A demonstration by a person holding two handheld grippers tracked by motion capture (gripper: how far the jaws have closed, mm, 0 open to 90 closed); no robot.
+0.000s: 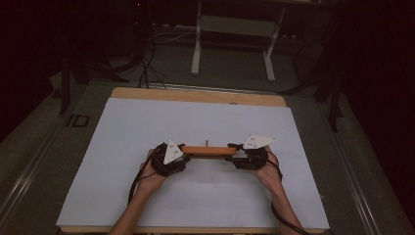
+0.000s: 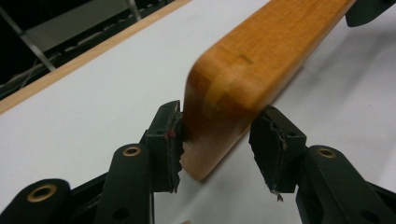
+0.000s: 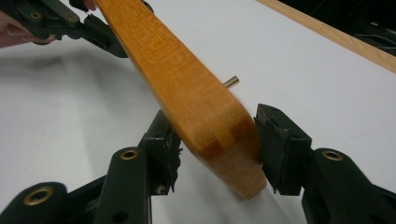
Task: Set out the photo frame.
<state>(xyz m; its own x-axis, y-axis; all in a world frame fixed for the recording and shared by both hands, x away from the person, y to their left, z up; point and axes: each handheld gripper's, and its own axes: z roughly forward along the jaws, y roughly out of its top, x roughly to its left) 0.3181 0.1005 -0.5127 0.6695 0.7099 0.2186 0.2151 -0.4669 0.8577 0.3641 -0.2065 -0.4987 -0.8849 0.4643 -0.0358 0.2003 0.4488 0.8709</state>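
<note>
From above, I hold a wooden bar [image 1: 209, 150] between my two grippers, lying crosswise over the white sheet [image 1: 147, 122] that covers the bench [image 1: 195, 95], nearer the bench's near edge than its far one and about midway between its side edges. My left gripper [image 1: 182, 155] meets the bar's left end and my right gripper [image 1: 234, 155] its right end. A small metal pin [image 1: 207, 143] sticks out of the bar's far side near its middle.

Along my left gripper [image 2: 217, 140], the rounded end of the wooden bar [image 2: 243, 70] sits between my fingers [image 2: 166, 140]. The finger on the left of this view touches the wood; the other one stands just beside it, with a thin gap showing. So these fingers are about half open and only loosely around the bar's end.

Along my right gripper [image 3: 217, 149], the other rounded end of the bar [image 3: 187, 93] lies between my fingers [image 3: 278, 149]. The finger on the right of this view presses against the wood; whether the other one touches I cannot tell, since the bar hides the contact. The pin [image 3: 232, 81] shows beyond the bar, and my left gripper [image 3: 100, 37] holds the far end.
</note>
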